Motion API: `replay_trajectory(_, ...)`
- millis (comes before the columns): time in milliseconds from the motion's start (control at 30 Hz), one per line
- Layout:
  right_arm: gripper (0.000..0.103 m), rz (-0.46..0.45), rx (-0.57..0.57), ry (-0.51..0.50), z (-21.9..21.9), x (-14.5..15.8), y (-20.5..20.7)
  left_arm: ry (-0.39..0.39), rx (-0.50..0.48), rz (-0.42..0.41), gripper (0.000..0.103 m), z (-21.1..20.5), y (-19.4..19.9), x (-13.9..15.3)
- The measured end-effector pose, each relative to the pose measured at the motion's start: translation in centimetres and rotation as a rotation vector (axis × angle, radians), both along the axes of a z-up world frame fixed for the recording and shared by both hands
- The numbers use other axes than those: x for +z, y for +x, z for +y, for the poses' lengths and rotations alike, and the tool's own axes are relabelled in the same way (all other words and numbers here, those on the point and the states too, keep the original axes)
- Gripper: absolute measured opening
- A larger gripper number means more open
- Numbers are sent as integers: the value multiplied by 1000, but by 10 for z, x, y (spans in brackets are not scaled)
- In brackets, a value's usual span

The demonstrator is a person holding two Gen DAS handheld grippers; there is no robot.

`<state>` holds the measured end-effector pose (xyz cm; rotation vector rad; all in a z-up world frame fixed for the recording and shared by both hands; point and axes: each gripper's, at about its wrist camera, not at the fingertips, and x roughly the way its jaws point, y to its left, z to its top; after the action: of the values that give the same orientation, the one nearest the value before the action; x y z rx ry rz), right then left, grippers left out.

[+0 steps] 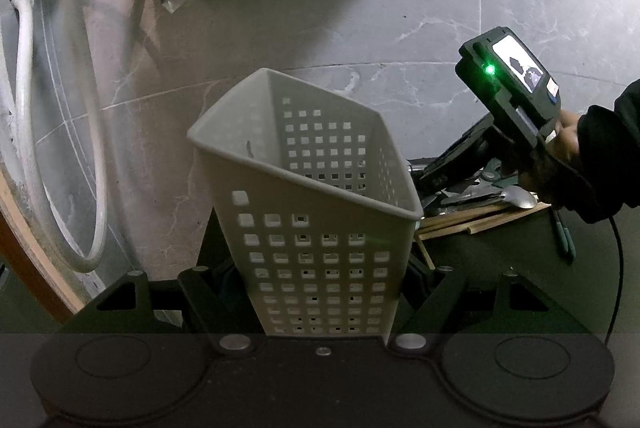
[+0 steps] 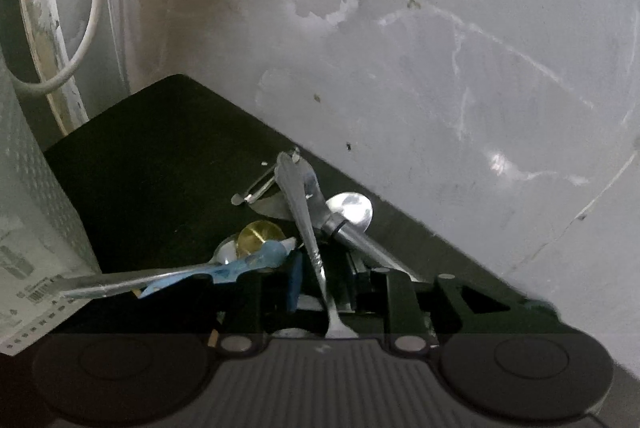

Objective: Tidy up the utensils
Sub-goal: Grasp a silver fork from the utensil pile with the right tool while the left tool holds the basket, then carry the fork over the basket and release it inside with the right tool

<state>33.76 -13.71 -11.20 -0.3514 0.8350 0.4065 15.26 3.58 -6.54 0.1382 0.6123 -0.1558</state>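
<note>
The left tool (image 1: 320, 292) pinches the white perforated plastic basket (image 1: 308, 195), tilted over the dark surface (image 1: 500, 248). The right tool (image 2: 320, 288) is pressed onto a silver metal utensil handle (image 2: 304, 220) rising from the utensil heap (image 2: 280, 228) just beside the basket.

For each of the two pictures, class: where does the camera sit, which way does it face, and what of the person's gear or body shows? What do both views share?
Left wrist: on the left gripper, facing forward and down at the white basket it clamps; the right hand shows.
Right wrist: on the right gripper, facing down at the utensil pile, a metal handle between its fingers.
Shared: basket, utensil pile, black surface, white hose.
</note>
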Motion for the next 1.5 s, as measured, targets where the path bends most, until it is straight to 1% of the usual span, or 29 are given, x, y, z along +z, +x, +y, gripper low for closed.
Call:
replay_trajectory(333, 23, 89, -16, 120, -13, -2, 21, -3, -2, 3, 77, 1, 1, 1)
replay_trajectory(433, 13, 105, -20, 143, -15, -1, 24, -4, -2, 2, 77, 1, 0, 1)
replay_trajectory(533, 10, 102, -19, 130, -13, -1, 22, -4, -2, 1, 77, 1, 0, 1)
replay_trajectory(600, 7, 97, -15, 122, -12, 0, 18, -4, -2, 0, 77, 1, 0, 1)
replay_trajectory(667, 6, 92, -19, 121, -8, 0, 18, -5, -4, -2, 77, 1, 0, 1)
replay_trajectory(767, 6, 66, -37, 149, -13, 2, 11, -6, -5, -4, 77, 2, 0, 0)
replay_trajectory(900, 6, 48, -73, 218, -22, 8, -3, -5, -5, -5, 77, 2, 0, 1)
replay_trajectory(1033, 6, 11, -109, 290, -31, 16, -22, -5, -6, -7, 77, 2, 0, 1)
replay_trajectory(1267, 6, -106, -204, 478, -51, 34, -67, -7, -14, -27, 77, 3, -3, -1)
replay_trajectory(1500, 5, -193, -249, 563, -60, 58, -100, -9, -19, -32, 77, 5, -3, -2)
